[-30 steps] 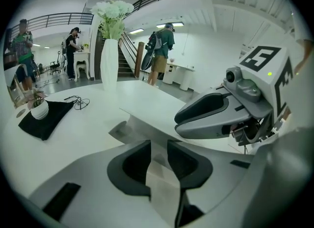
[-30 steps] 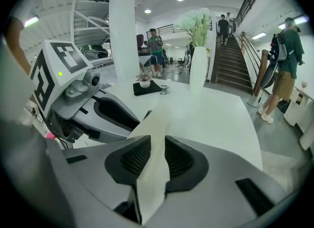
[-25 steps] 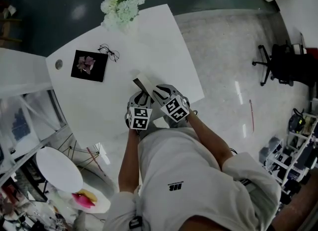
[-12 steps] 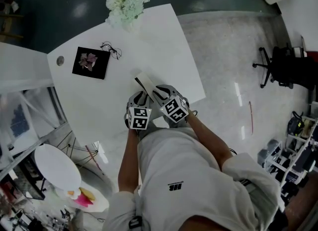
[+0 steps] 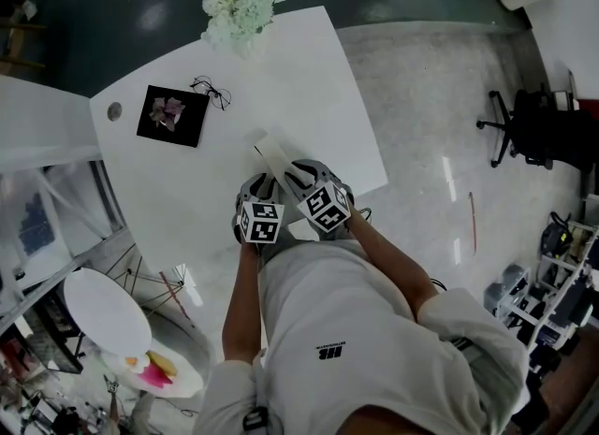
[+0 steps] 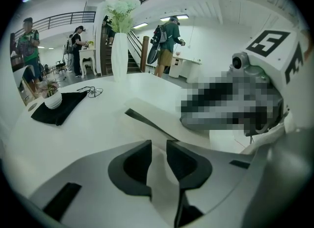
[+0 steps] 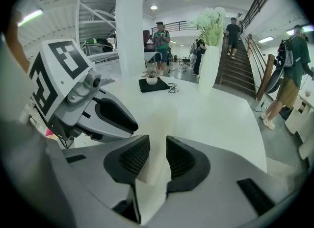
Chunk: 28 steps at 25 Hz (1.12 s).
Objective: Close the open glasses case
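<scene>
While pinching from both sides, folding the glasses case point(image 5: 273, 153) shut near the front edge of the desk point(image 5: 309, 78).
Clamping its near end in the jaws of left gripper point(image 6: 158, 144) and right gripper point(image 7: 158, 142); narrowing the dark opening seen a second ago to a slit, so probably nearing closure, needing one last press.

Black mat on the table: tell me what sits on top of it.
A small white pot holding a pinkish plant stands on the black mat. The mat under the pot is covered. The glasses lie beside its corner.
</scene>
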Available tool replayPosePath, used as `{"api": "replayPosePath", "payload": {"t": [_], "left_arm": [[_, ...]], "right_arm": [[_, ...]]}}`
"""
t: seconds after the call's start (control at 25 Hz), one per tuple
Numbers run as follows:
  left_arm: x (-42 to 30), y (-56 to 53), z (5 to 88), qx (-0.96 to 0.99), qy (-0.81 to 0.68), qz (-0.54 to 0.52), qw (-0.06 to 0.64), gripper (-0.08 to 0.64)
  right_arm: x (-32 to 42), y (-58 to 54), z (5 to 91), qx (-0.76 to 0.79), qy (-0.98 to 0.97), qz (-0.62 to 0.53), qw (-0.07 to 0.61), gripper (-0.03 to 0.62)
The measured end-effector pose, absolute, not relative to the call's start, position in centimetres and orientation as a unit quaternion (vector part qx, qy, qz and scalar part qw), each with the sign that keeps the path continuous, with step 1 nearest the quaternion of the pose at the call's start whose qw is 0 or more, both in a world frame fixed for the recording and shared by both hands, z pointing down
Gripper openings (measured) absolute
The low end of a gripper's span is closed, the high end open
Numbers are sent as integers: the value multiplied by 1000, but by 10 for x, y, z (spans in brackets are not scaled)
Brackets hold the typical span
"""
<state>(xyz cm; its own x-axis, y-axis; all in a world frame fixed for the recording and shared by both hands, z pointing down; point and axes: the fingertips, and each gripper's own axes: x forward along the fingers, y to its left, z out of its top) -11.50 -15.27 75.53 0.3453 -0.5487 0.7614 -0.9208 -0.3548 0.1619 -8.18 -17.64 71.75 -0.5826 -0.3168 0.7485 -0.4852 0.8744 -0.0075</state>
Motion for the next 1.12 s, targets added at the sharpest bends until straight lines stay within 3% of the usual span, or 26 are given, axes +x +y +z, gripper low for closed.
{"api": "replayPosePath", "payload": {"t": [0.76,1.12], "left_arm": [[-121,-142,767,756,-479,323,307,103],[-136,-137,747,762,-492,303,293,115]], "right_arm": [[-88,-170,725,241,-877,103,404,120],[-78,-179,712,269,-875,97,390,161]]}}
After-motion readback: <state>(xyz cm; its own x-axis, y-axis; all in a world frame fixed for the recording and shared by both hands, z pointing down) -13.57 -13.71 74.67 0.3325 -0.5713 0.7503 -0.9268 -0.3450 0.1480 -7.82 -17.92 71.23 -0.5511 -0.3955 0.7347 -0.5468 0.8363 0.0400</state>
